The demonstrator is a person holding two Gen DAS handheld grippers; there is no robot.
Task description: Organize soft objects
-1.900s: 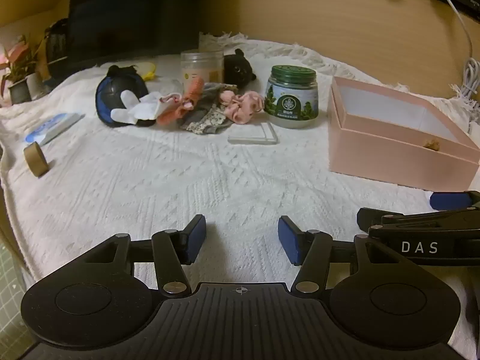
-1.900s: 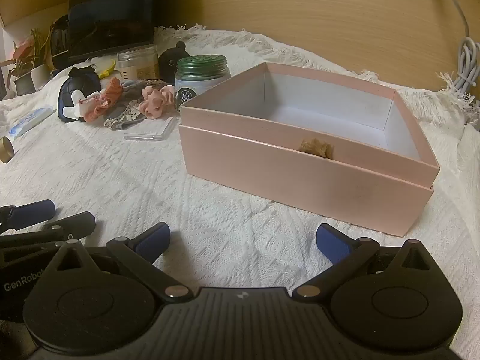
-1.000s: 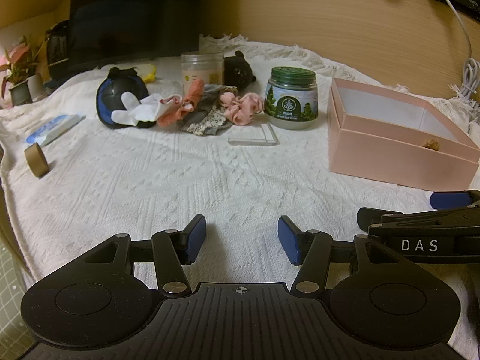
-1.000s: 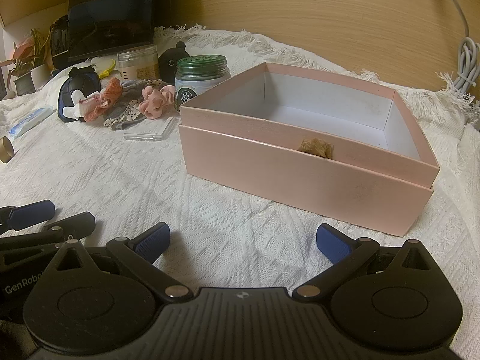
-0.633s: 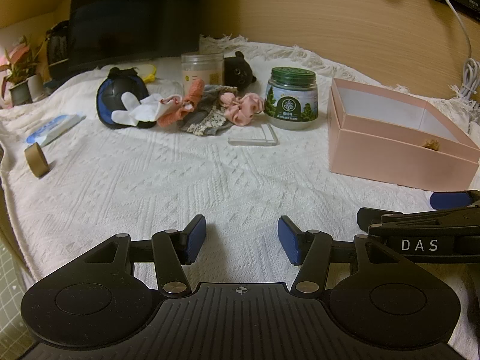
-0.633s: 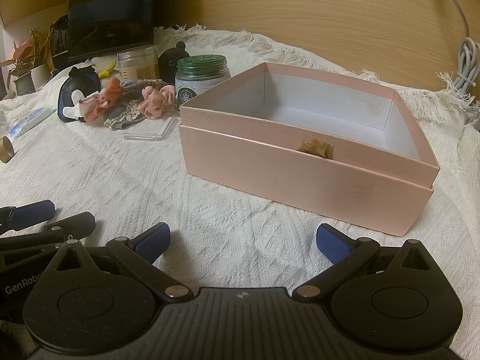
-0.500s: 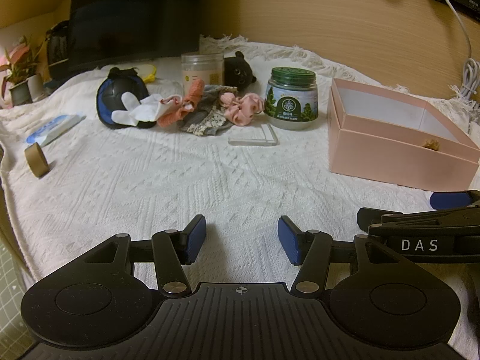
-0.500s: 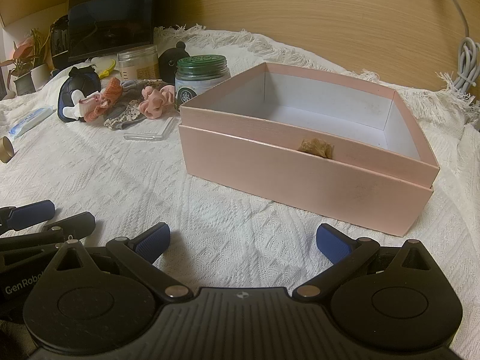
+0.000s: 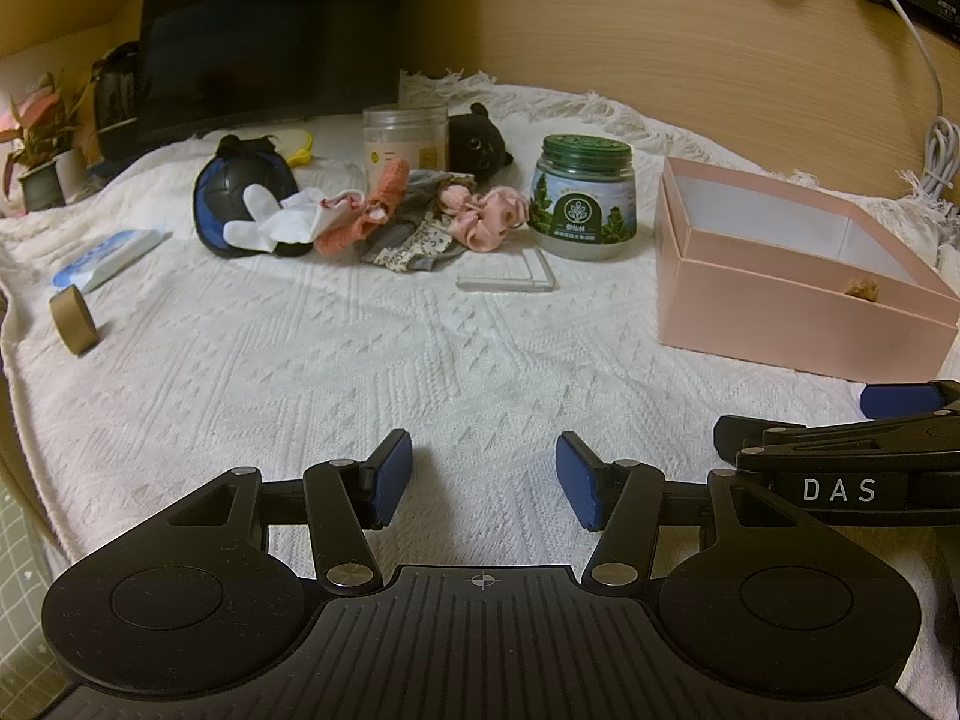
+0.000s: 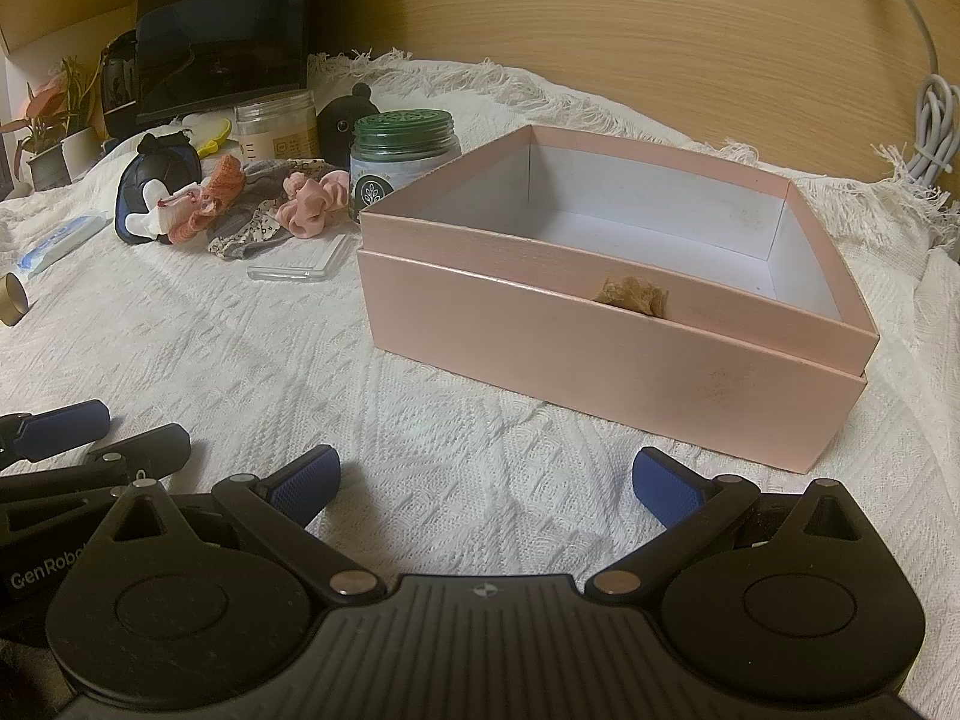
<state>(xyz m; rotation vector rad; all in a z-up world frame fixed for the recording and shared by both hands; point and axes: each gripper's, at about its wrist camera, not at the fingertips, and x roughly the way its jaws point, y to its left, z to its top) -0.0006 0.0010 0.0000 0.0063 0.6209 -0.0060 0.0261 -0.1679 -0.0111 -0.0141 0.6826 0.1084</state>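
Note:
A pile of soft things lies at the back of the white cloth: a pink scrunchie (image 9: 486, 217), an orange knit piece (image 9: 366, 213), a white sock (image 9: 282, 222), a patterned grey cloth (image 9: 414, 246) and a black plush (image 9: 477, 141). The pink box (image 10: 606, 324) stands open at the right, with a small tan soft item (image 10: 630, 295) inside by its near wall. My left gripper (image 9: 483, 480) is open and empty, low over the cloth, far from the pile. My right gripper (image 10: 486, 480) is open and empty in front of the box.
A green-lidded jar (image 9: 585, 198), a clear jar (image 9: 405, 138), a clear plastic case (image 9: 507, 276), a dark blue ball-like object (image 9: 240, 198), a tape roll (image 9: 73, 319) and a tube (image 9: 105, 258) lie on the cloth. A monitor (image 9: 270, 30) stands behind. A cable (image 9: 936, 138) hangs at right.

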